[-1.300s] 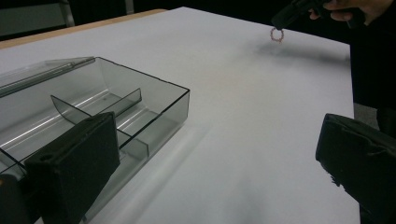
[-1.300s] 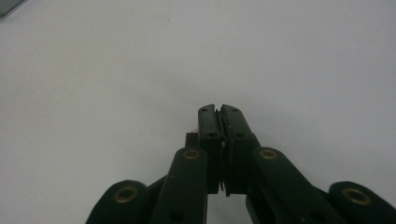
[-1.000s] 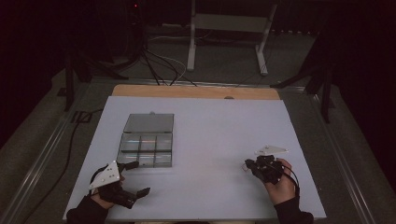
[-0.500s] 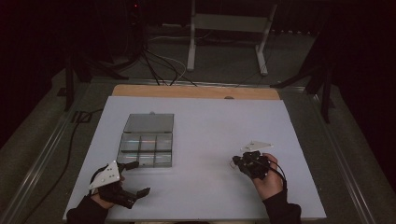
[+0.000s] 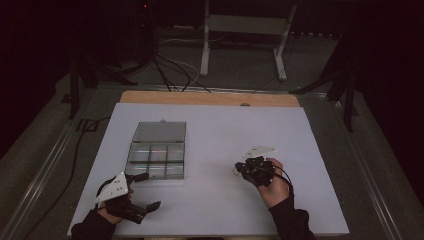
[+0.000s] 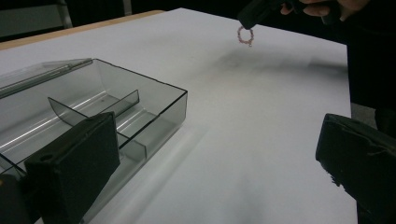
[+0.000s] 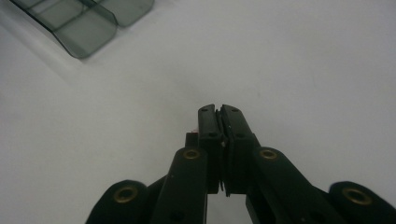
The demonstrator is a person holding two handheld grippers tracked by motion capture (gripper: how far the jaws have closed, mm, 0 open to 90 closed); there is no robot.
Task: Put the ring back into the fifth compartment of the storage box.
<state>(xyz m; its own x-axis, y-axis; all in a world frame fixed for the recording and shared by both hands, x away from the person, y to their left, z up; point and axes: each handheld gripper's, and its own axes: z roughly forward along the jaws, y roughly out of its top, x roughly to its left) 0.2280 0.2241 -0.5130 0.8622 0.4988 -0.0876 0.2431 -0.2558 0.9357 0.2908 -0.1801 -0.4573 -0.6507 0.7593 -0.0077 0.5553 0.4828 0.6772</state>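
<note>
A small pink beaded ring (image 6: 244, 35) hangs from the tips of my right gripper (image 6: 254, 11), just above the white sheet. That right gripper (image 5: 241, 167) is shut on the ring in the right-centre of the high view; its own view shows the jaws pressed together (image 7: 219, 110) with a speck of pink beside them. A clear grey compartment box (image 5: 183, 159) lies open at the left, its lid folded back. My left gripper (image 5: 146, 190) rests open just in front of the box, jaws wide apart (image 6: 215, 135), with the box wall (image 6: 163, 116) next to its left jaw.
The box corner (image 7: 88, 35) lies up and left of the right gripper. A wooden strip (image 5: 210, 98) runs along the table's far edge. Metal rails (image 5: 45, 165) flank the white sheet, and cables and a stand sit on the dark floor beyond.
My right gripper has moved left across the sheet toward the box, still holding the ring. The left gripper has stayed put.
</note>
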